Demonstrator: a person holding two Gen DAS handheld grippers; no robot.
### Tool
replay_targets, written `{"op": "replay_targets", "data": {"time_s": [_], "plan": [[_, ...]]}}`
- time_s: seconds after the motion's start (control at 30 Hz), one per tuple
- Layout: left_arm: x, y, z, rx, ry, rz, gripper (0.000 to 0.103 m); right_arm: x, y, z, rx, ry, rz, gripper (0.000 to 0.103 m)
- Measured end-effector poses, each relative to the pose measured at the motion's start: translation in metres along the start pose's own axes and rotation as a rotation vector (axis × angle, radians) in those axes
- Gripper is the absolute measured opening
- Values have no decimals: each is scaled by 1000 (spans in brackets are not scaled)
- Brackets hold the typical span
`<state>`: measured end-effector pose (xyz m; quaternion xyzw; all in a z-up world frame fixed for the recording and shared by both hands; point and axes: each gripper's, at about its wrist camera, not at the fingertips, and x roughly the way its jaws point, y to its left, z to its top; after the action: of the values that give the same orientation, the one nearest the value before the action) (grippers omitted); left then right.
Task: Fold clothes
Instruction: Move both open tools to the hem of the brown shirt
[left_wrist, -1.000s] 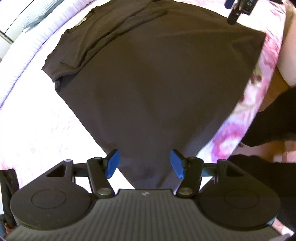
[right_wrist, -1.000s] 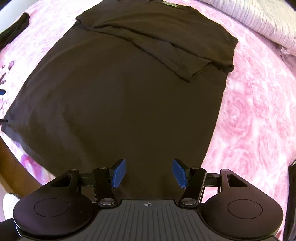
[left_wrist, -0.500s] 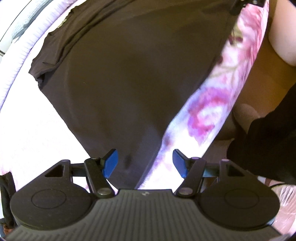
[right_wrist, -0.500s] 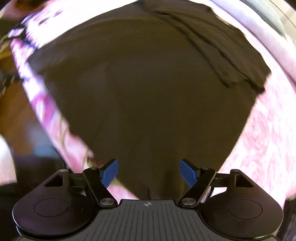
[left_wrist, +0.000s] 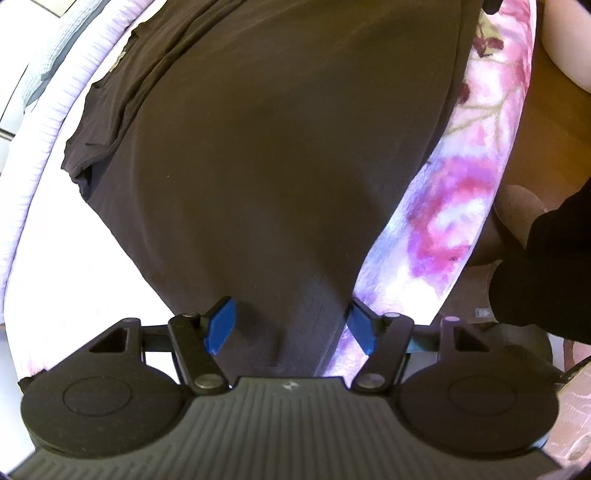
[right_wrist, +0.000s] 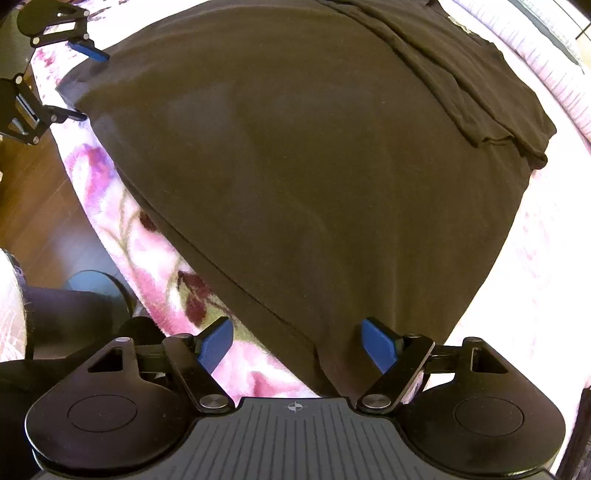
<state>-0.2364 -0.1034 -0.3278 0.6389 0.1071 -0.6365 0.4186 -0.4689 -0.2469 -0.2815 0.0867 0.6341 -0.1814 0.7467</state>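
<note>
A dark brown T-shirt lies spread flat on a pink floral bedspread, its sleeves folded in across the chest. In the left wrist view its long axis runs from the hem corner at 6 o'clock up to the collar end at 11 o'clock; in the right wrist view the shirt runs from the hem corner at 6 o'clock to the collar end at 1 o'clock. The left gripper hangs over one bottom corner, its jaws set moderately wide and just opened a little further, the fabric between the blue pads but not pinched. The right gripper hangs over the other bottom corner, its jaws as wide as they go, nothing clamped. The left gripper also shows at 10 o'clock in the right wrist view. Wooden floor lies beside the bed.
</note>
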Motion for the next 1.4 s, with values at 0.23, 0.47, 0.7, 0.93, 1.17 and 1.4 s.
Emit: {"op": "replay_targets", "data": {"time_s": [0.23, 0.47, 0.7, 0.93, 1.17, 1.4], "plan": [[1, 10, 1, -66, 16, -74, 40, 10, -3, -3, -22, 6, -16, 80], [-4, 3, -2, -53, 6, -33, 42, 17, 13, -22, -282, -42, -115, 80], [-4, -14, -2, 86, -18, 32, 53, 16, 13, -38, -395, -99, -160, 80], [-2, -6, -2, 46, -8, -9, 50, 16, 15, -26, -362, -83, -122, 64], [0, -9, -2, 55, -12, 10, 51, 18, 20, -28, -362, -78, -98, 48], [-1, -4, -5, 4, -7, -25, 47, 18, 19, -26, -382, -88, -91, 47]]}}
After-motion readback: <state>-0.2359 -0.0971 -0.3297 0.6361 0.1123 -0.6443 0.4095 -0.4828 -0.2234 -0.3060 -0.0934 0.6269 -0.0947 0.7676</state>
